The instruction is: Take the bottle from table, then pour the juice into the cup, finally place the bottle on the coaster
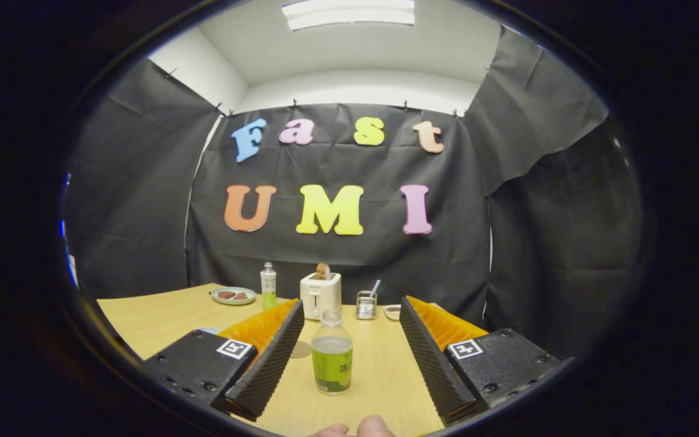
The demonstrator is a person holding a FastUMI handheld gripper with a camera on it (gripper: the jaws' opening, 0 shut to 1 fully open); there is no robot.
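Note:
A clear bottle (332,355) with green juice and a green label stands upright on the wooden table (380,376), between my two fingers and nearer the left one. My gripper (351,306) is open, its ridged black pads well apart and touching nothing. A round brown coaster (301,349) lies flat just left of the bottle, half hidden by the left finger (270,358). A pale rim (207,331), perhaps the cup, peeks out beyond the left finger's body; I cannot tell what it is.
At the table's far side stand a second bottle (268,285), a white toaster (320,294) with bread in it, a plate (233,295) of food, a metal holder (366,304) and a small dish (392,312). A person's fingertips (358,428) show below the bottle.

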